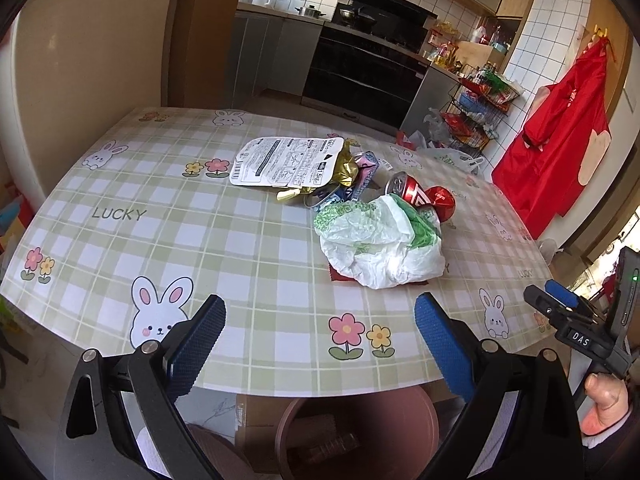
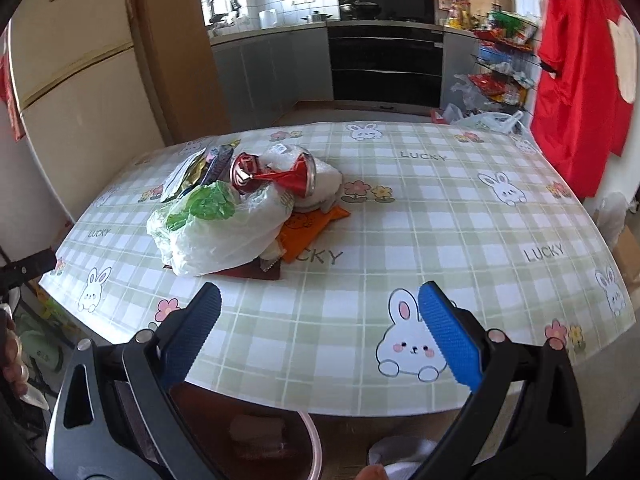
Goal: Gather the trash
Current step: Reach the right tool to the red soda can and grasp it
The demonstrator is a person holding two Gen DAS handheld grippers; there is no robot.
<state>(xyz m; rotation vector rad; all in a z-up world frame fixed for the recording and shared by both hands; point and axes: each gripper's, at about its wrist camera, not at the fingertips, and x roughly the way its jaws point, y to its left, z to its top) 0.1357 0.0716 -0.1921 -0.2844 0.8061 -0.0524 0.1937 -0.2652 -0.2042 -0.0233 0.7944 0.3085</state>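
Right now both grippers hang spread and empty over the near table edge. Ahead of the left gripper (image 1: pixel 320 344), slightly to its right, sits the crumpled plastic bag (image 1: pixel 380 240), soft and glossy, fronting dented red cans (image 1: pixel 412 194). The right gripper (image 2: pixel 320 336) finds it up-left. Below waits a round brown bin (image 1: pixel 360 432).

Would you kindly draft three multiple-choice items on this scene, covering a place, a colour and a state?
1. Where is the bin?
A. below the table's near edge
B. on the table
C. beside the fridge

2. What colour is the crushed can?
A. blue
B. red
C. yellow

3. How are the left tongs?
A. shut on the plastic bag
B. shut, empty
C. open, empty

Answers: 1 A, its rim shows under the table edge. 2 B, red with white lettering. 3 C, pads wide apart, the plastic bag untouched ahead.
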